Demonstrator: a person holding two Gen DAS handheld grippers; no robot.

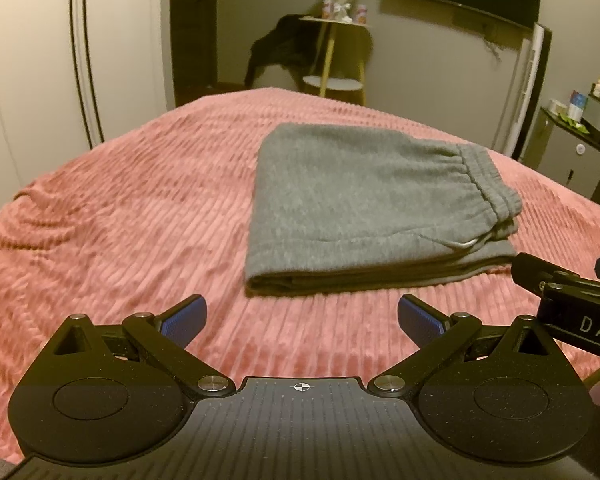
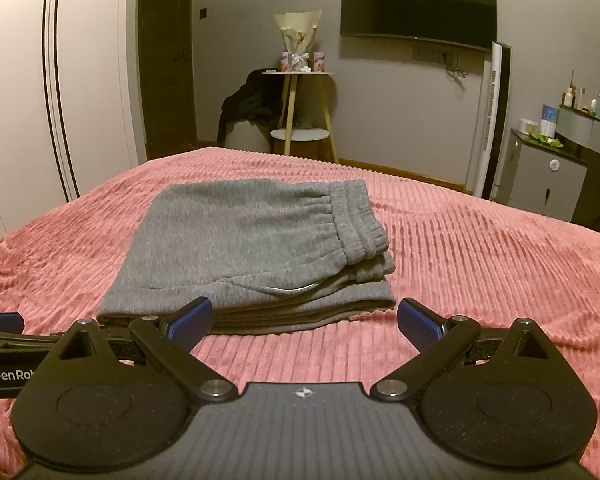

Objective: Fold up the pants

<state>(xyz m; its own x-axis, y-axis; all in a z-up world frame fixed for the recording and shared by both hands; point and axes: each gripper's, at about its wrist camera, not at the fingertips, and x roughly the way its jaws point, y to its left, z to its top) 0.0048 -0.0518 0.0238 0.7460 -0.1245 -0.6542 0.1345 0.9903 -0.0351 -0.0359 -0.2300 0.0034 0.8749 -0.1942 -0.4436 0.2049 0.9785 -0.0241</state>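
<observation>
While both tools hover spread wide with nothing between the fingers, grey pants (image 2: pixel 252 248) lie folded in a compact stack on the pink ribbed bedspread (image 2: pixel 480 264), waistband on the right. Left tool (image 1: pixel 302 322) and right tool (image 2: pixel 304 322) sit side by side, just short of the stack's near edge.

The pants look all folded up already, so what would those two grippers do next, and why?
Probably just back away. The grey pants lie in a neat stacked bundle on the pink bedspread, and the left gripper and right gripper are both open, holding nothing.
</observation>
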